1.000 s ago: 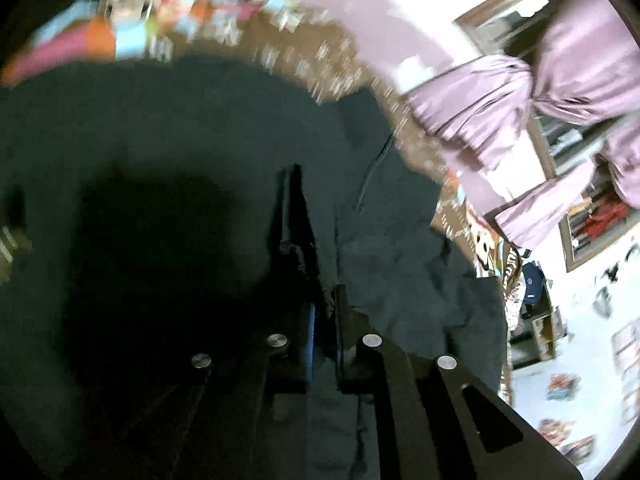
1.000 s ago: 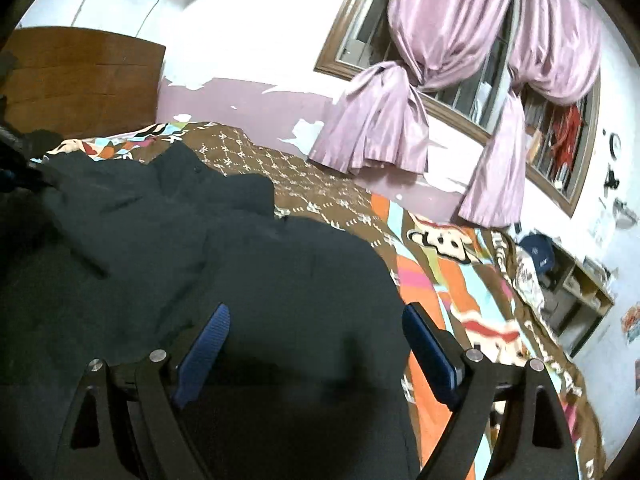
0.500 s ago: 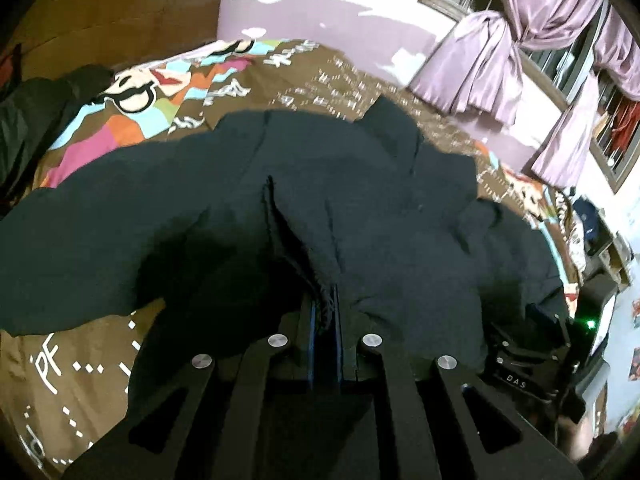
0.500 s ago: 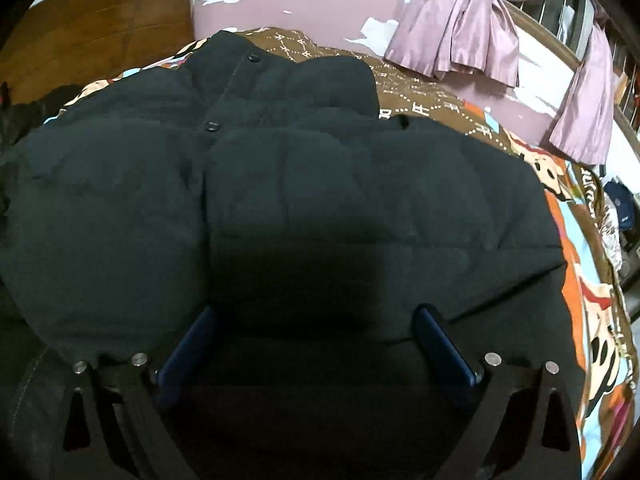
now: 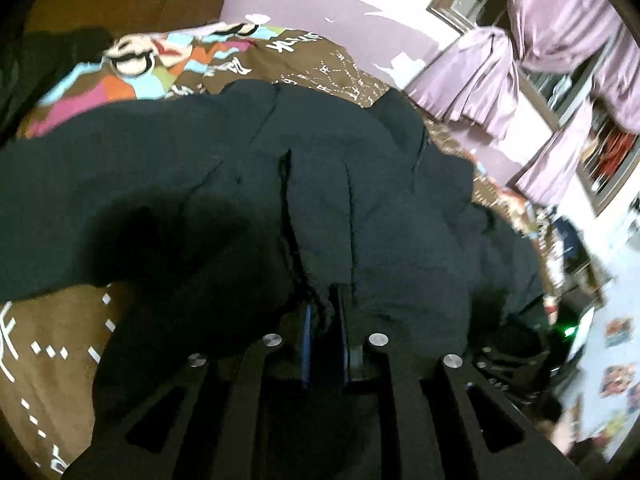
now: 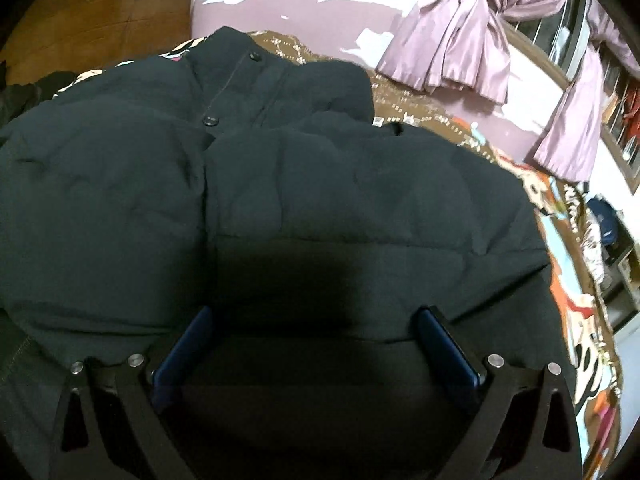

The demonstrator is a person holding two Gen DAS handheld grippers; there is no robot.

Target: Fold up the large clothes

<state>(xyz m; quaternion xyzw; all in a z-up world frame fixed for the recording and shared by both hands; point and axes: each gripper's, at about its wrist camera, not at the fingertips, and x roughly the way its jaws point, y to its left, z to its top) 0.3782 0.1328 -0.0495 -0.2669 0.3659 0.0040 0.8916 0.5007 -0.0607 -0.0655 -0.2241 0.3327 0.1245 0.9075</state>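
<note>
A large dark puffer jacket (image 6: 320, 184) lies spread on the bed, collar and snap buttons (image 6: 211, 120) at the far end. In the left wrist view the jacket (image 5: 360, 184) bunches into a ridge that runs into my left gripper (image 5: 323, 312), which is shut on a fold of its edge. My right gripper (image 6: 316, 320) is open, its blue pads (image 6: 444, 340) wide apart, low over the jacket's near hem and holding nothing.
A brown and multicoloured bedspread (image 5: 132, 80) covers the bed. A wooden headboard (image 6: 100, 12) stands at the far left. Purple curtains (image 6: 460, 40) hang on the window at the right. Dark clothing (image 5: 36, 64) lies at the far left. Shelves and clutter (image 6: 612, 248) stand right of the bed.
My left gripper has stayed shut on the jacket fold and drawn it back. My right gripper has dropped lower over the jacket and stays open.
</note>
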